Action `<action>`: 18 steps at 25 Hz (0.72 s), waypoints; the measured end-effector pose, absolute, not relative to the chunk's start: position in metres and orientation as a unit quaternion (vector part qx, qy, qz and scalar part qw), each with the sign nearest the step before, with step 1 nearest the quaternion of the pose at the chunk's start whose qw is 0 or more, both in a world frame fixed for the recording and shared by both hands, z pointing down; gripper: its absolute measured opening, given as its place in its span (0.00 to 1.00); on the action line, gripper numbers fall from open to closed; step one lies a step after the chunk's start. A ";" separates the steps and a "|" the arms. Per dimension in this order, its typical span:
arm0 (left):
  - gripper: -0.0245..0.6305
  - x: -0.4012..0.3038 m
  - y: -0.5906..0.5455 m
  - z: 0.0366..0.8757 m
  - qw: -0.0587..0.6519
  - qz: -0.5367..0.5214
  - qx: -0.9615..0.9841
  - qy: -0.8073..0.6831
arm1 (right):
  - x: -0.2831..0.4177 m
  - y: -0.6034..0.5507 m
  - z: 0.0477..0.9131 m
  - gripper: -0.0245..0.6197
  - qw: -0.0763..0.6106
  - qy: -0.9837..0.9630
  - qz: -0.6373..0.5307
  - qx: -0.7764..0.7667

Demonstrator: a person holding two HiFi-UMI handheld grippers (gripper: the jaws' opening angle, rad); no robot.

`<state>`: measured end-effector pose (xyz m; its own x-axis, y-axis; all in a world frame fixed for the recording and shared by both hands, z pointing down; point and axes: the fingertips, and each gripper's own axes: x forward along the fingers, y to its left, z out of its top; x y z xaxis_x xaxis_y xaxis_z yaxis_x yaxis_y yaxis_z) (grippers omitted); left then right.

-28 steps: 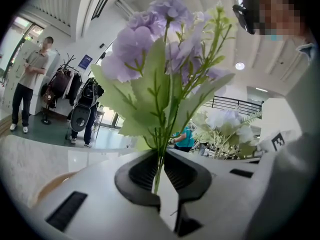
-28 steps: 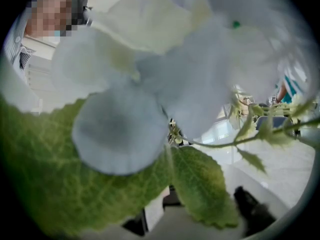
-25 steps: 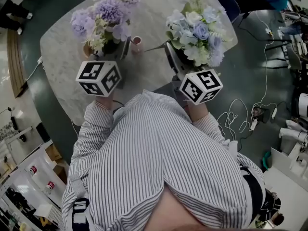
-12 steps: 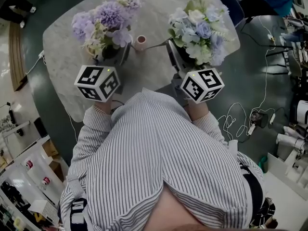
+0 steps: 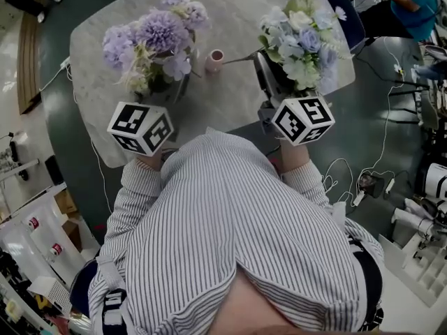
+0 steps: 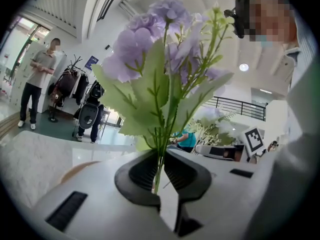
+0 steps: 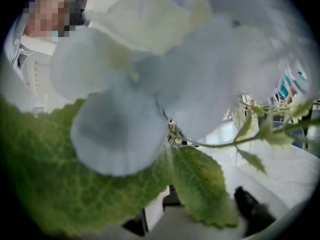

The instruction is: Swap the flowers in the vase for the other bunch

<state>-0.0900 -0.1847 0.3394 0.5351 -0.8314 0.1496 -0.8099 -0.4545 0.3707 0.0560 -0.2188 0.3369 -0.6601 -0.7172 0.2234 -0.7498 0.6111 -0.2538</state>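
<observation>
The left gripper, jaws clenched on the thin green stems of the bunch of lilac artificial flowers, has slid sideways over the last second. The lilac bunch now stands further to the left of the small pink cylindrical pot than it did. The right gripper has hardly shifted. It holds the bunch of pale blue and white artificial flowers upright to the right of the pink pot, about as far off as before. Leaves cover its pads in its own view, but the bunch rising straight out of it suggests a tight grasp on the stems.

I take the pink pot for the vase. No flowers stand in it, so the old bunch looks to be out and clearing away, with the new one yet to go in.

The pot rests on a rounded white marble-patterned tabletop. Off the table's edge to the pot's right lies a grey-green floor, and far beyond the pot on that side is a person in a teal top. The left gripper view shows another person standing by a coat rack.
</observation>
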 end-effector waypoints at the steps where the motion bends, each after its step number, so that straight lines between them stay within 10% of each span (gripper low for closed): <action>1: 0.11 -0.091 -0.183 0.339 0.205 -0.032 0.850 -0.485 | 0.056 -0.220 0.336 0.09 0.051 -0.897 0.163 0.407; 18: 0.11 -0.123 -0.166 0.352 0.223 -0.064 0.813 -0.534 | 0.024 -0.246 0.346 0.09 0.085 -0.912 0.145 0.374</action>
